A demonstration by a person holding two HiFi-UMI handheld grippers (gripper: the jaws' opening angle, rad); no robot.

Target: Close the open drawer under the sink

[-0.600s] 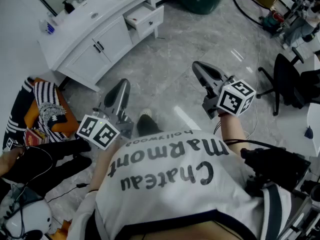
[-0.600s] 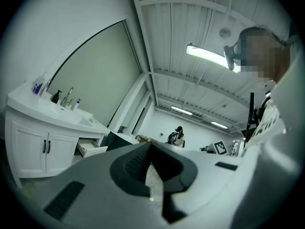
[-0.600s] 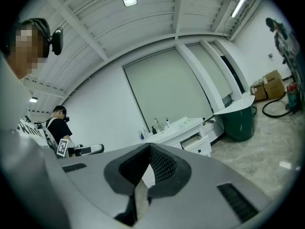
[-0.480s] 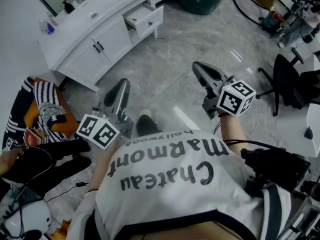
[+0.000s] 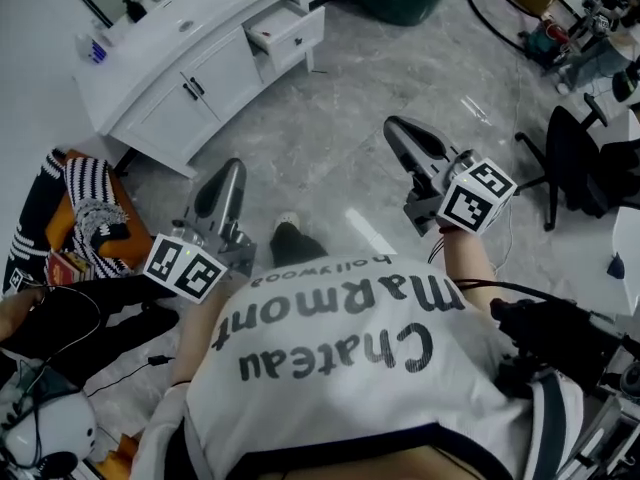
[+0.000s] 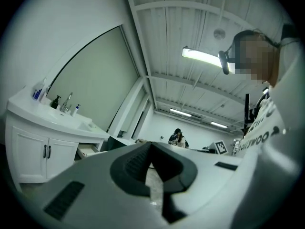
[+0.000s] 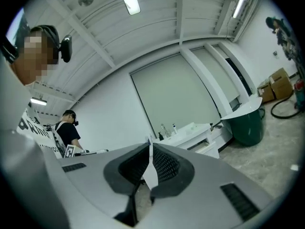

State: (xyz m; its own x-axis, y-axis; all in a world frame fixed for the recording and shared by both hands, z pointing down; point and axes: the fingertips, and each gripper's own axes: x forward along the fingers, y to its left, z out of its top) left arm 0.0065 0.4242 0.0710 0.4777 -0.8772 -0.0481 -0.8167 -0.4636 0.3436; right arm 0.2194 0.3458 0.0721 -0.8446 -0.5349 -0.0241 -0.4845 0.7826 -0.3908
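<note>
Grey marble floor (image 5: 330, 138) is stretching between the person and the white vanity (image 5: 190, 78) — its open drawer (image 5: 285, 30) is jutting out well ahead, lying between the lines of both claws. Left claw (image 5: 232, 166) and right claw (image 5: 392, 126) are hovering level, pinched together and empty — neither looking clearly nearer.

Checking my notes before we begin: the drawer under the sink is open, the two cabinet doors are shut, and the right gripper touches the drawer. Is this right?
One point is wrong: the right gripper does not touch the drawer; the head view shows it apart, over the floor. Drawer open, cabinet doors shut: correct.
</note>
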